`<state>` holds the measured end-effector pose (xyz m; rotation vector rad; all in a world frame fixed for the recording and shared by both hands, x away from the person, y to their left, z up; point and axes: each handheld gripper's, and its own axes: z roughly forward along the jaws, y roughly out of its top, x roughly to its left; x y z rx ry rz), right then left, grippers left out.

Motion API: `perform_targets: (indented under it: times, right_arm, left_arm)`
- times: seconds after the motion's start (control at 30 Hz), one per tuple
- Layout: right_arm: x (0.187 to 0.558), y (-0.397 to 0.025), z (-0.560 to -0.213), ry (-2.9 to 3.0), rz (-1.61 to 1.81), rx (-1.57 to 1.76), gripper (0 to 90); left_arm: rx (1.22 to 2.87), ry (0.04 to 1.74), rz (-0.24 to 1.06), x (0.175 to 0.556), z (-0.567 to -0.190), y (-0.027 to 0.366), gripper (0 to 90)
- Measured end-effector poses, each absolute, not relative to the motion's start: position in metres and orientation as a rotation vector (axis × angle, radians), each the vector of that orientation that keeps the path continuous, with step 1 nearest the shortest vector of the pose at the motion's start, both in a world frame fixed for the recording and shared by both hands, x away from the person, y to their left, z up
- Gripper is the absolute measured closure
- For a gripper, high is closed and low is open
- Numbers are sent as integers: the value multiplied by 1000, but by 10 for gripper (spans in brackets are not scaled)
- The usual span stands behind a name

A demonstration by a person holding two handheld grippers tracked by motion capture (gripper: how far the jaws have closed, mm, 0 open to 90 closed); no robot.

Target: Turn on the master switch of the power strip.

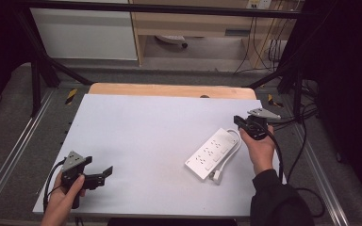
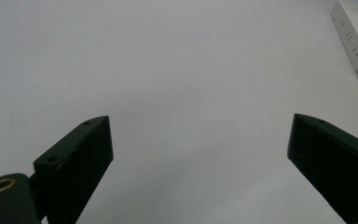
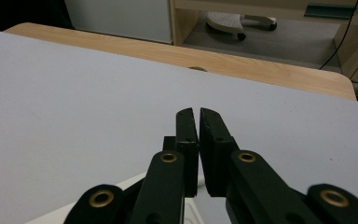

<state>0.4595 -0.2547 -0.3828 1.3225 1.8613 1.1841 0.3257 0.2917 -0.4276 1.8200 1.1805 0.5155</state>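
High view: a white power strip [image 1: 214,153] lies right of centre on the grey table [image 1: 141,141], the right gripper [image 1: 241,123] just beyond it, the left gripper [image 1: 104,174] well apart. Left gripper view: jaws spread wide, strip [image 2: 354,42] far off. Right gripper view: jaws pressed together over the table [image 3: 74,93], holding nothing.

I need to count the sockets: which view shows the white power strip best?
The high view: the whole power strip lies there with its cord. The left gripper view catches one end at the edge; the right gripper view shows a white sliver beneath the tool.
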Motion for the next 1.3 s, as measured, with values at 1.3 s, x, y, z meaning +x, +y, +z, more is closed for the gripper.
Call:
perform_targets:
  times: [1.3]
  right_arm:
    - [456, -252, -420, 1886, 1138, 1341, 900]
  left_arm:
    - [1832, 1181, 514, 326, -428, 292, 67]
